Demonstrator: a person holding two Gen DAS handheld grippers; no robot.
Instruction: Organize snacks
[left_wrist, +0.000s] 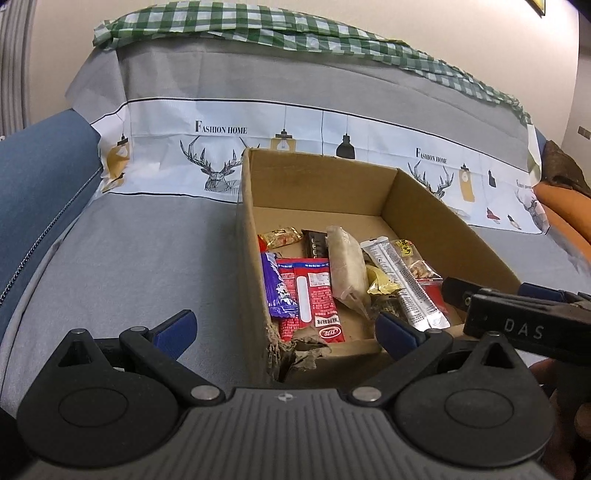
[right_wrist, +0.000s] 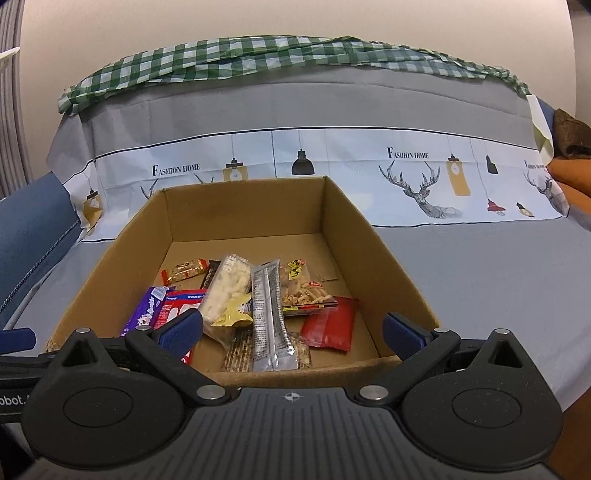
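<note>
Here, an open cardboard box (right_wrist: 354, 240) sits mid-frame on a grey cloth (right_wrist: 480, 280) spread over a sofa, holding the snack packets (right_wrist: 266, 306) heaped toward its near wall. Behind it runs a white printed band with deer and lamps, a green checked cloth (right_wrist: 258, 55) tops the backrest, and a pale wall fills the upper frame. The left gripper (left_wrist: 286, 328) and right gripper (right_wrist: 291, 330) both hang spread apart and empty at the box's near edge.

"FASHION HOME" is printed repeatedly on the sofa cover (right_wrist: 408, 153). "DAS" is read on the right claw (left_wrist: 524, 328) in the left view.
</note>
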